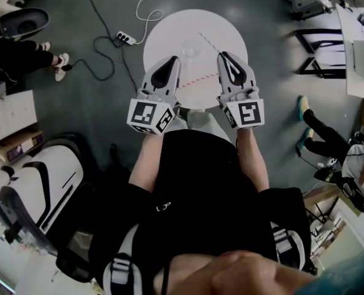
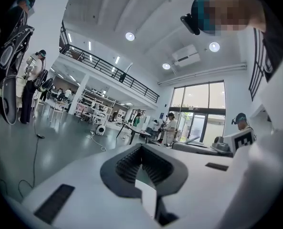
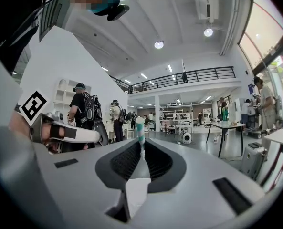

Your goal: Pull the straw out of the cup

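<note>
On the round white table (image 1: 163, 32) stands a clear cup (image 1: 191, 48). My right gripper (image 1: 222, 55) (image 3: 141, 144) is shut on a thin teal-and-white striped straw (image 3: 140, 130). The straw (image 1: 209, 43) runs from its fingertips up and to the left, past the cup's right side and outside the cup. My left gripper (image 1: 175, 59) (image 2: 142, 146) hovers just left of the cup, apart from it. Its pads meet at the tip with nothing between them. A second, red-striped straw (image 1: 200, 78) lies flat on the table between the two grippers.
A power strip (image 1: 125, 39) and its cables lie on the floor left of the table. A seated person's legs (image 1: 22, 57) are at the far left, another person's legs (image 1: 313, 137) at the right. Desks and frames (image 1: 329, 48) stand at the upper right.
</note>
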The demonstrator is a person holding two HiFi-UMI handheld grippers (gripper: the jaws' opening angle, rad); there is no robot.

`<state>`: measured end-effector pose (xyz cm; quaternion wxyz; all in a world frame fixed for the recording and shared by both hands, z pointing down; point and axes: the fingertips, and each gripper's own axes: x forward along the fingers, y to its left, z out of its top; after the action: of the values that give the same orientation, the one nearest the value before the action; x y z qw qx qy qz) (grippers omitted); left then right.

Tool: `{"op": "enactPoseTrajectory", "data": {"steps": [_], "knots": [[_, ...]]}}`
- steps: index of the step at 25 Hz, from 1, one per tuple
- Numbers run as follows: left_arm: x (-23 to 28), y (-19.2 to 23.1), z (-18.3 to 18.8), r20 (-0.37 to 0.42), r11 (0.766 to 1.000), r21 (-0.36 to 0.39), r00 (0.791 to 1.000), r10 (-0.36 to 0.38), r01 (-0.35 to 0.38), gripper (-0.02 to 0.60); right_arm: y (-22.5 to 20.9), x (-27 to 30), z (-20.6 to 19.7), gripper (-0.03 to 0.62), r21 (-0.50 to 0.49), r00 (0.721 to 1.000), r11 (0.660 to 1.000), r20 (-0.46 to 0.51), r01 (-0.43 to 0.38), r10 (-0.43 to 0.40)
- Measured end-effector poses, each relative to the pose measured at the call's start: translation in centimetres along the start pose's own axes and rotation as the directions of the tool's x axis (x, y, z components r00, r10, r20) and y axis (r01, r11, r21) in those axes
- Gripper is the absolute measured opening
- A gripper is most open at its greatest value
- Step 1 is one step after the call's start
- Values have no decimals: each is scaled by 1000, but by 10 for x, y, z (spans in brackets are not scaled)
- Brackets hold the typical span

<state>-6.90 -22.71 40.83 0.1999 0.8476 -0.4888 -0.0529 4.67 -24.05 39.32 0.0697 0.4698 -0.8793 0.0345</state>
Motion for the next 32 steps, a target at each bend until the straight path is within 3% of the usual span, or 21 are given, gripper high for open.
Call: {"op": "enactPoseTrajectory", "data": {"steps": [12, 17, 32], "knots": [[-5, -21, 58, 115, 990, 140, 993, -19, 3, 8, -22, -33, 58, 38, 25, 988, 998, 143, 49, -52], [-5, -33, 66, 157, 990, 140, 987, -35, 13, 8, -26, -39, 58, 38, 33, 986, 998, 156, 49, -54], [8, -65, 57, 162, 987, 152, 984, -70, 45, 8, -28, -56, 61, 38, 14, 986, 1000, 165, -8, 6]]}}
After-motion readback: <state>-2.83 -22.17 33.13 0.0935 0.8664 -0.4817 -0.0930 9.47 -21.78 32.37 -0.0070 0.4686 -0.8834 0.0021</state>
